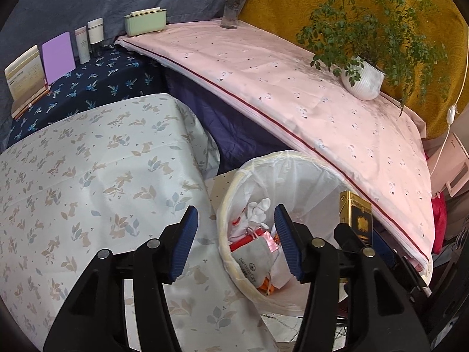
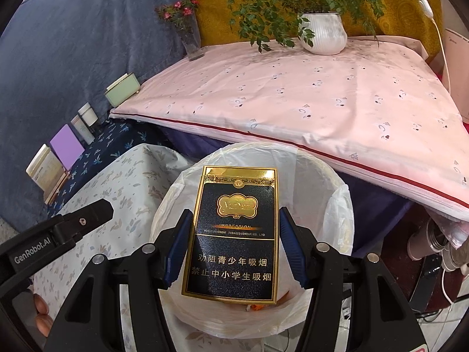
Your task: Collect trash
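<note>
Both tools: right tool (image 2: pixel 233 245) grips cigarette pack (image 2: pixel 234 228) | left tool (image 1: pixel 236 242) agape, empty | bin (image 2: pixel 331 176) contents mostly hidden

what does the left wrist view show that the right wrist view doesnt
Only the left wrist view shows the trash inside the bin: a grey pouch and red wrappers, between the open left gripper. Only the right wrist view shows the cigarette pack face with its print, between the right gripper's fingers. Both show the lined bin, potted plant and pink cloth.
</note>
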